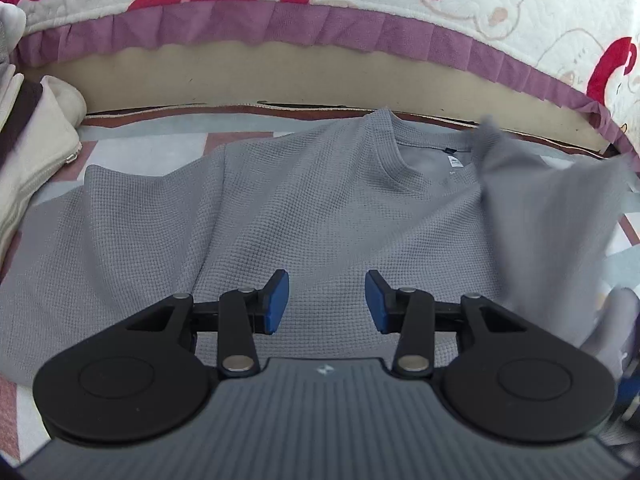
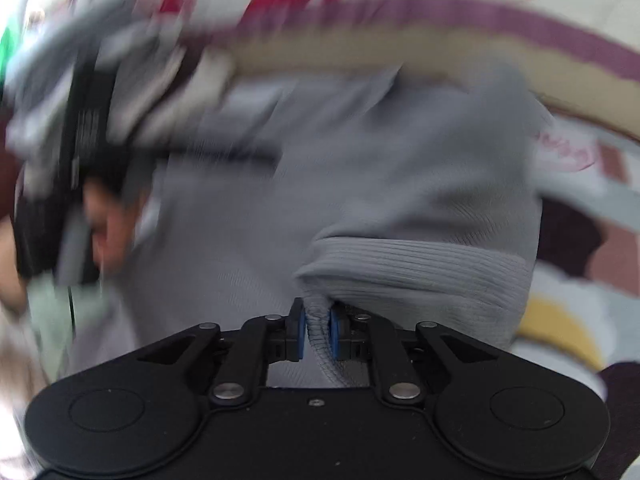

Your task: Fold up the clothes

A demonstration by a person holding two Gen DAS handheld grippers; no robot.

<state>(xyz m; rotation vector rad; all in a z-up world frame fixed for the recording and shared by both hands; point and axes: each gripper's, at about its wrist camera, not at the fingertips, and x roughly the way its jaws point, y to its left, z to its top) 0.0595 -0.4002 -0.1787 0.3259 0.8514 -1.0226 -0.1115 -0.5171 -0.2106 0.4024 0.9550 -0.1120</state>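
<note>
pinching the grey sweater's (image 1: 280, 208) ribbed cuff (image 2: 318, 332), right fingers (image 2: 298, 332) tilt down; left fingers (image 1: 276, 304) apart above it.

The left gripper (image 1: 327, 302) is hovering just above the grey sweater's (image 1: 248, 208) chest, tilting downward, its blue pads (image 1: 276, 302) standing apart with nothing between. The right gripper (image 2: 318, 334) is pinching a bunched ribbed cuff (image 2: 416, 268) of that sweater, pads pressing its fabric.

Grey waffle-knit sweater (image 1: 304, 200), purple-frilled cream quilt (image 1: 500, 4) with red motifs, blue claw pads (image 1: 276, 302)
</note>
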